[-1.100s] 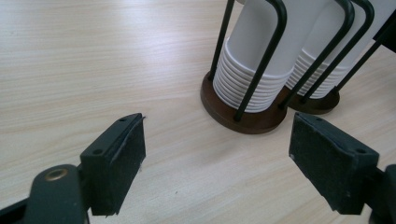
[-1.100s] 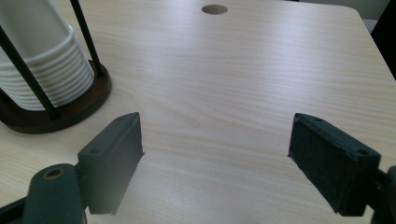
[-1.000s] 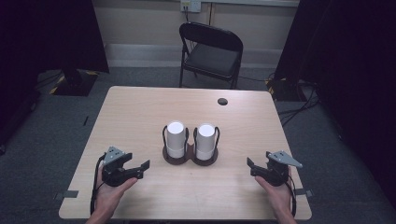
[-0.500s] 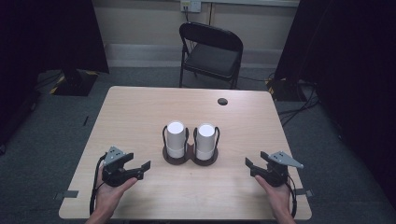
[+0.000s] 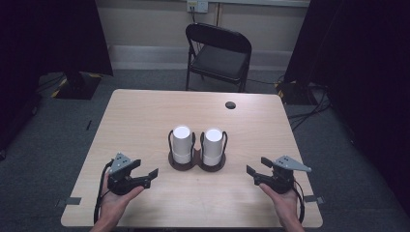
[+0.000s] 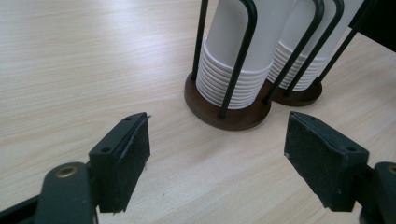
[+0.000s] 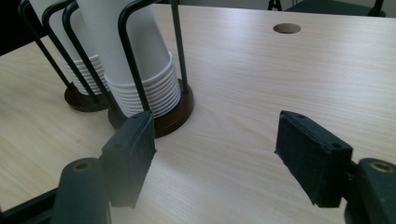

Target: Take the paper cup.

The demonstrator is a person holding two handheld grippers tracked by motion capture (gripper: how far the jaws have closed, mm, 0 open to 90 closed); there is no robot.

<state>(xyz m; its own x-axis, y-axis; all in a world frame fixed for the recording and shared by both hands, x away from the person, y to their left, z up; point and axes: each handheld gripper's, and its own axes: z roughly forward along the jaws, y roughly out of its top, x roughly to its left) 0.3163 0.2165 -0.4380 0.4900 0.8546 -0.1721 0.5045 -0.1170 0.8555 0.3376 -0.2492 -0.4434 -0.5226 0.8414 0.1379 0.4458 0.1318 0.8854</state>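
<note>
Our right gripper [image 5: 256,173] has narrowed its jaws since earlier — nothing between them; left gripper [image 5: 147,175] gapes wide. We face 2 white paper-cup stacks [image 5: 183,143] mid-table [image 5: 145,116] — untouched.

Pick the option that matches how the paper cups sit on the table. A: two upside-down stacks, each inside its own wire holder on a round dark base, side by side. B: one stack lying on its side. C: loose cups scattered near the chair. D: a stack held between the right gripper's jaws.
A: the left cup stack and the right cup stack each stand upside down inside a wire holder, side by side on the table.
</note>
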